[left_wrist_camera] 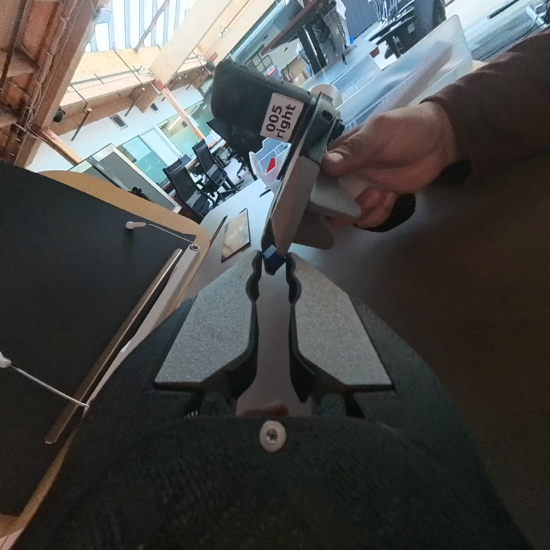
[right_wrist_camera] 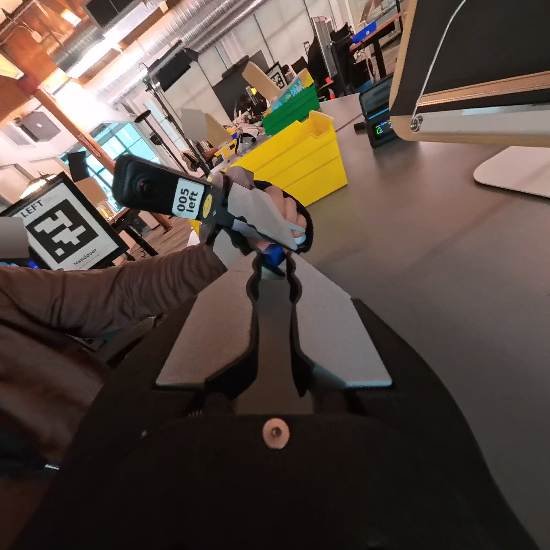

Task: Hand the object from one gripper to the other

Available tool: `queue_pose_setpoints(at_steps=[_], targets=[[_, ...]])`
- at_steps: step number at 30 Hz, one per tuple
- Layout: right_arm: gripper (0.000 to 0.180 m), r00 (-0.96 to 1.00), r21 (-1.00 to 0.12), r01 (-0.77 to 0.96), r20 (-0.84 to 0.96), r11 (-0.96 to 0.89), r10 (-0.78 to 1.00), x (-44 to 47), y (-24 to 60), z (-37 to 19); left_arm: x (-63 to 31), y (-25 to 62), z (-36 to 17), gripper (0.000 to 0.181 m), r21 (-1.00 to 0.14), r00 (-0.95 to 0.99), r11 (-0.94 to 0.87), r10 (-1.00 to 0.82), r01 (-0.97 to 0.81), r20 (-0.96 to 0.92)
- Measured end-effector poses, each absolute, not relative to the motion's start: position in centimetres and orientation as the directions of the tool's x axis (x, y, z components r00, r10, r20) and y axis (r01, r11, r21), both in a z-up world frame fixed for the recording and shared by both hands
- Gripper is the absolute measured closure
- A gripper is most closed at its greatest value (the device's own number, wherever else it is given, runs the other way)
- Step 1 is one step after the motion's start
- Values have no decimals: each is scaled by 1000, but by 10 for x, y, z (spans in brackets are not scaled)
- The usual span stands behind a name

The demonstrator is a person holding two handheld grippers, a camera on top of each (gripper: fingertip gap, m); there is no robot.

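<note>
A small blue block (left_wrist_camera: pixel 271 261) sits between the tips of both grippers, which meet tip to tip above the grey table (right_wrist_camera: pixel 416 268). My left gripper (left_wrist_camera: pixel 273 262) is closed on the block's lower part. The right gripper comes down from the upper right in the left wrist view, held by a hand (left_wrist_camera: pixel 393 166), and its fingers (left_wrist_camera: pixel 278 235) pinch the block's top. In the right wrist view the block (right_wrist_camera: pixel 273 256) fills the gap of my right gripper (right_wrist_camera: pixel 273 263). The left gripper's body (right_wrist_camera: pixel 256 217) and the hand holding it reach in from the left.
A black board with a wooden edge (left_wrist_camera: pixel 89 268) stands at the left. A yellow bin (right_wrist_camera: pixel 300 160) and a green bin (right_wrist_camera: pixel 291 110) stand on the table beyond the grippers. A monitor foot (right_wrist_camera: pixel 515 172), a small device with a screen (right_wrist_camera: pixel 378 128) and a framed marker sign (right_wrist_camera: pixel 65 229) are nearby. My left and right fingertips are right by each other. From either gripper's tips it is about 25 centimetres to the monitor foot (right_wrist_camera: pixel 515 172).
</note>
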State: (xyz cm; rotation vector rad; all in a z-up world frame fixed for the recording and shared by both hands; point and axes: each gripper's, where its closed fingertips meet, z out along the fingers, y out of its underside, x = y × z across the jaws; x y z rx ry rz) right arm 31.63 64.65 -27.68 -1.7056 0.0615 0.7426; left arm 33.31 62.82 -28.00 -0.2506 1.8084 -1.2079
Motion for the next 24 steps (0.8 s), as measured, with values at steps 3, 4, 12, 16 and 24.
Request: queue_pose_setpoints(at_steps=[3,4,12,16,24], targets=[[168,832,-874,-379,-466,-304,301,321,648,-283,337,630,-286,168,-800,-550,534,-596,273,-585],[168,836,-873,-377,-464,-309,291,322,648,-285,338,631,-287,168,-799,-547,540,-599,263,-585],[168,481,-772,-606,-547,-191,686,312,604,-218,329,624,-282,144,-883,-643,418,-621,212,-448],[168,457,-819,-548,-465,-172,758,301,588,-208,319,612,-268,158,-866,-637,410,-593,287,-492],[168,426,-816,-523,-501,-247,753,293,593,-220,303,596,-238,155,-831,-593,398,-582,389,-557]])
